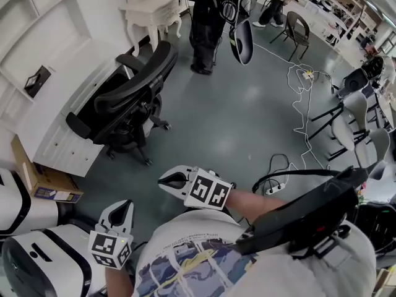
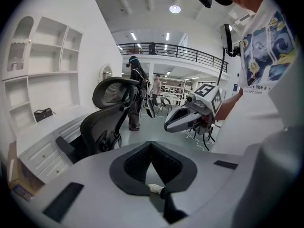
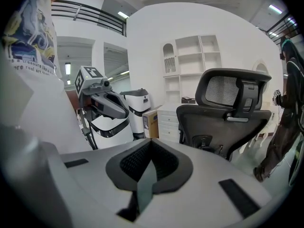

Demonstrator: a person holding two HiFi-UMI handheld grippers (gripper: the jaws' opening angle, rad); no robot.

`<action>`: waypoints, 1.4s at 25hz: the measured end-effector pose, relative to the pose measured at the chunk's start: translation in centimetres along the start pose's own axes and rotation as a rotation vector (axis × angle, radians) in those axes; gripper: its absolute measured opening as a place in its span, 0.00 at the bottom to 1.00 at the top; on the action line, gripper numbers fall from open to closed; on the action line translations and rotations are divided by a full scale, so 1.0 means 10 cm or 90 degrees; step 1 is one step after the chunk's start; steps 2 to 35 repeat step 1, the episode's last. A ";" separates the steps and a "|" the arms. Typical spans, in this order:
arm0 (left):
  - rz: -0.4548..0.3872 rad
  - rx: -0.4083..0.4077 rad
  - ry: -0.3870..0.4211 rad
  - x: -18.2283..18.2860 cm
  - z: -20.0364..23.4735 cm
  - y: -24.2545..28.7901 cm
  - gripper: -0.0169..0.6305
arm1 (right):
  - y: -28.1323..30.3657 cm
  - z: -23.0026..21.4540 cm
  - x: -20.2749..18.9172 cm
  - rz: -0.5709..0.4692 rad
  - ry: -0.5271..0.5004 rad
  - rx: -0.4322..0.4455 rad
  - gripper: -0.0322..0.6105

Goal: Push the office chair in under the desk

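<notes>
Your left gripper (image 1: 125, 204) is shut, with nothing between its jaws. Its own view (image 2: 151, 144) shows the pads meeting at a point. Your right gripper (image 1: 162, 179) is closed the same way and empty, as its own view (image 3: 151, 142) confirms. In the head view both sit at the bottom centre, close to your torso. The left one is lower and further left, and the right one is just above and to the right of it. Neither touches anything. Each shows in the other's view: the right one at centre right of the left gripper view, the left one at the left of the right gripper view.

The chair (image 1: 127, 98) is in the upper left of the head view, well apart from both grippers, with bare grey floor (image 1: 235, 116) between. It stands against the white desk (image 1: 59, 138) with its backrest turned to the open floor, and one armrest overlaps the desk's edge. You cannot tell how far the seat reaches under the top. In the left gripper view the chair (image 2: 107, 120) is left of centre, beside the desk (image 2: 40, 148). In the right gripper view it (image 3: 228, 115) fills the space right of centre.

White shelves (image 1: 28, 36) rise behind the desk at the far left. A cardboard box (image 1: 40, 178) lies on the floor by the desk, at the left edge. A person (image 1: 207, 23) in dark clothes stands at the top centre, beyond the chair. Cables (image 1: 300, 104) trail across the floor on the right.
</notes>
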State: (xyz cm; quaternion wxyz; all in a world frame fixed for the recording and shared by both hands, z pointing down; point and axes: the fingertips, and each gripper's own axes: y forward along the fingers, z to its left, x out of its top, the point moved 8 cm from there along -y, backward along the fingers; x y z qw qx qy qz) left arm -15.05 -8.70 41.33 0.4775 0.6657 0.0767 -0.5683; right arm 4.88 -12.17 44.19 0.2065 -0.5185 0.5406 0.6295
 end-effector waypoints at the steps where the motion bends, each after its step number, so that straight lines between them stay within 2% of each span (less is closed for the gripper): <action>1: 0.001 0.000 -0.001 0.02 0.02 0.04 0.05 | 0.00 -0.05 0.01 0.000 0.000 0.001 0.09; 35: 0.001 0.000 -0.001 0.02 0.02 0.04 0.05 | 0.00 -0.05 0.01 0.000 0.000 0.001 0.09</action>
